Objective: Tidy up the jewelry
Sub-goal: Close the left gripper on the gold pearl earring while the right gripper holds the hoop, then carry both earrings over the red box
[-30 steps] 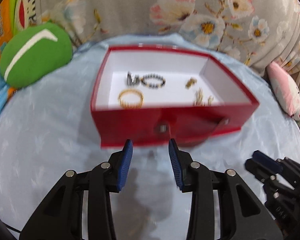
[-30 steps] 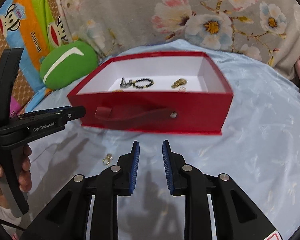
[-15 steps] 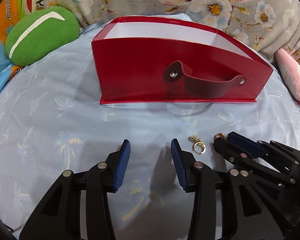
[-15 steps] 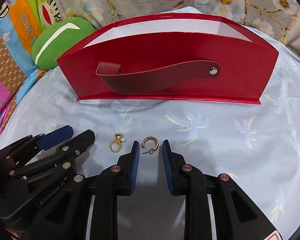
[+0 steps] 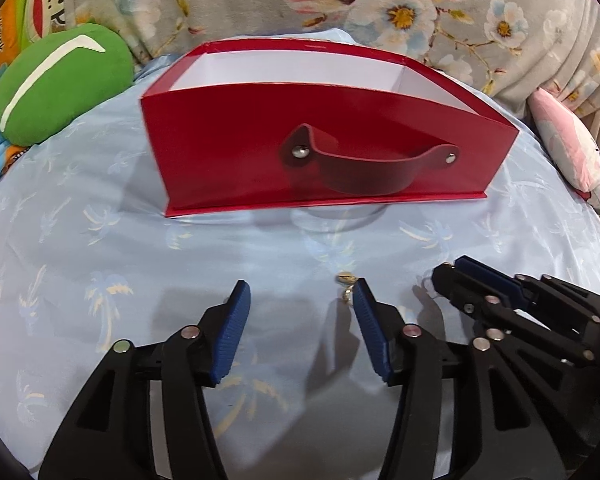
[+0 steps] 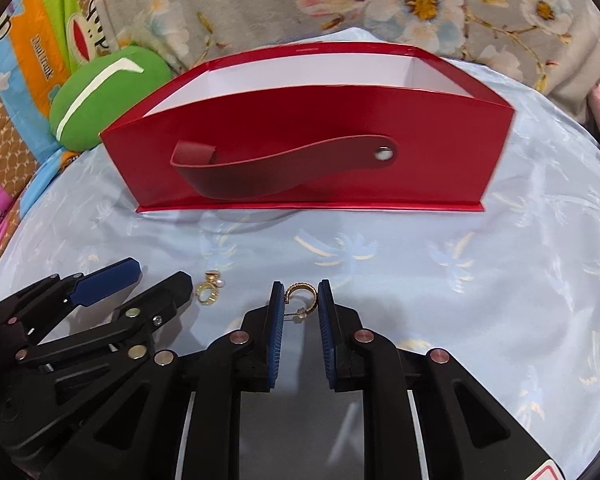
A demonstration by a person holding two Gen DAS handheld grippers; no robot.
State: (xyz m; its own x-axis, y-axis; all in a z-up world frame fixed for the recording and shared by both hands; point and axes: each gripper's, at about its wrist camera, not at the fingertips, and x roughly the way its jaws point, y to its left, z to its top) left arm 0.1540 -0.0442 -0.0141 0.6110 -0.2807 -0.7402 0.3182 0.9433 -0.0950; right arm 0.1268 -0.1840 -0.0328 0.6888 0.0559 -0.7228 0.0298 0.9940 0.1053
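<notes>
Gold hoop earring with post (image 6: 300,294) lies on pale blue palm-print cloth (image 6: 420,264), between your right gripper (image 6: 299,300) pads; jaws just narrowed, seemingly pinching it. Gold pearl earring (image 6: 209,289) lies beside your left gripper (image 5: 300,300), spread wider, likely for next pickup. Red open box with strap handle (image 6: 308,136) beyond; contents hidden.

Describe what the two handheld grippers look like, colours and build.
Both match. The left gripper and the right gripper have matte black plastic linkage arms with cut-out openings, round silver pivot pins, and flat blue ribbed rubber pads on the inner finger faces. A red-edged white label corner shows at the right gripper's base. No cables or sleeves visible.
</notes>
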